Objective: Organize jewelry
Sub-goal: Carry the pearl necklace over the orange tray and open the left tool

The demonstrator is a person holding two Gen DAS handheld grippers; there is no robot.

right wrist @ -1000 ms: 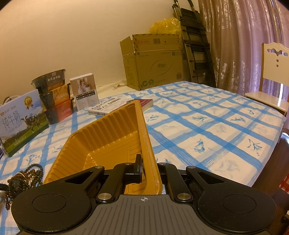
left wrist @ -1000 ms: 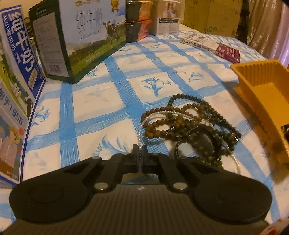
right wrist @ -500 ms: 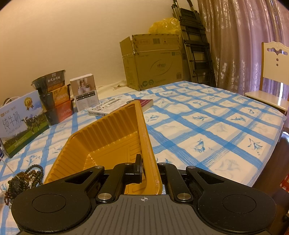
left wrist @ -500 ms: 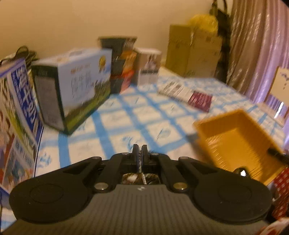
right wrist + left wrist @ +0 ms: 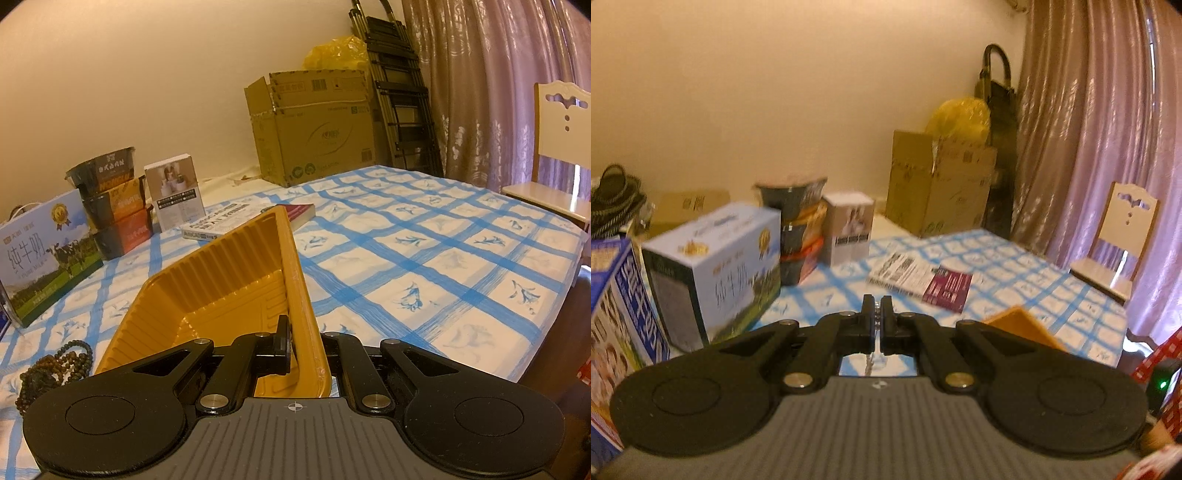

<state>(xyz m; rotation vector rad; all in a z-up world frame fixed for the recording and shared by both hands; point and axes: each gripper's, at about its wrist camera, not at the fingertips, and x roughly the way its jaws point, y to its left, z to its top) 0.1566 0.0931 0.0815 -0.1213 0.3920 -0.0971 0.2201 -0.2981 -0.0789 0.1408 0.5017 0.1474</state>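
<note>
My left gripper point(image 5: 876, 306) is shut on a thin white pearl strand point(image 5: 876, 325) that shows between the fingers and hangs below them, raised above the table. My right gripper point(image 5: 295, 343) is shut on the right rim of an orange plastic tray point(image 5: 229, 291) that rests on the blue-checked cloth. A corner of the tray point(image 5: 1023, 325) shows in the left wrist view. A pile of brown and dark bead necklaces point(image 5: 55, 365) lies on the cloth left of the tray.
Milk cartons point(image 5: 713, 273) point(image 5: 40, 258), stacked noodle bowls point(image 5: 110, 206), a small white box point(image 5: 177, 192) and a book point(image 5: 236, 221) stand along the back left. A cardboard box point(image 5: 314, 122) sits at the far end, a chair point(image 5: 557, 147) at the right.
My left gripper has lifted up and away from the necklace pile with the pearl strand in it, and its view has swung up toward the room. The right gripper and tray have stayed still.
</note>
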